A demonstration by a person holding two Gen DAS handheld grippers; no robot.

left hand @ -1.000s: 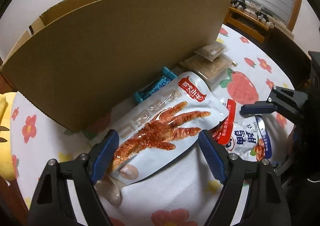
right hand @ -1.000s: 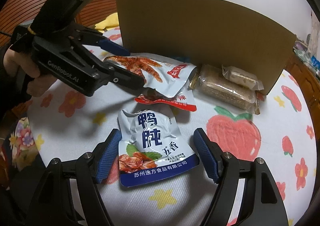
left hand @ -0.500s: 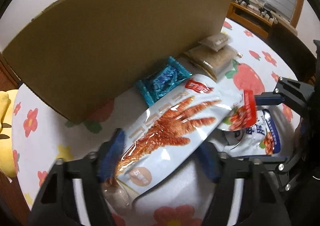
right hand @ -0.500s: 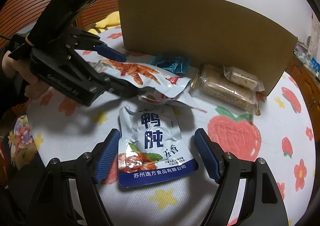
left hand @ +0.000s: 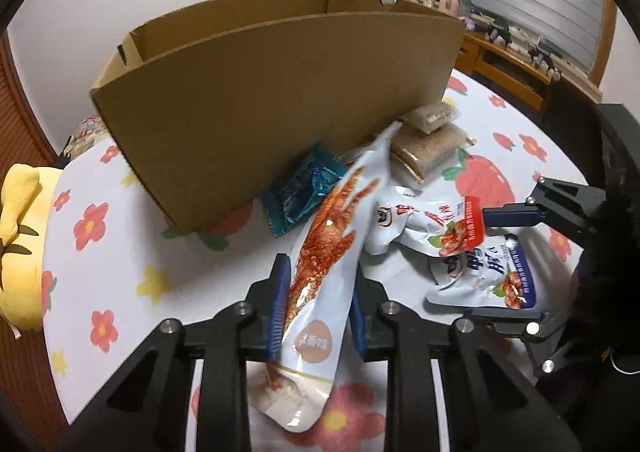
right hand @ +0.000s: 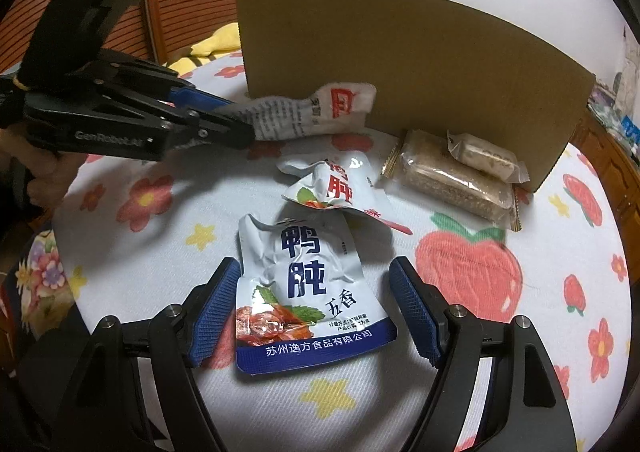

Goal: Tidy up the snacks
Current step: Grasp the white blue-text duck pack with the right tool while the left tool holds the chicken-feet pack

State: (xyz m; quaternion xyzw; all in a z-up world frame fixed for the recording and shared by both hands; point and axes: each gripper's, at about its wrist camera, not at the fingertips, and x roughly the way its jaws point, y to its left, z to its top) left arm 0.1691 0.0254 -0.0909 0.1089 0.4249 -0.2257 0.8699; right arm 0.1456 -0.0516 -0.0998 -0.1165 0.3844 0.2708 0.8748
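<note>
Left tongs (left hand: pixel 318 306) closing, clamped on white chicken-feet foil pouch (left hand: pixel 332 248), lifted clear for brown cardboard box (left hand: pixel 280 99); right tongs (right hand: pixel 316 308) apart, straddling flat blue-and-white duck-gizzard pouch (right hand: pixel 308 288) on flower-print bed sheet (right hand: pixel 472 352).

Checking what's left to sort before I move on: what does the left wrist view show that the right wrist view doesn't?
Left wrist only: a teal packet beside the cardboard box, and the box's open top.
Right wrist only: the printed back of the chicken-feet pouch, and the hand holding the left gripper.
Both: that pouch in the closing left gripper, the open right gripper around a blue-trimmed pouch, the grain bars.
</note>
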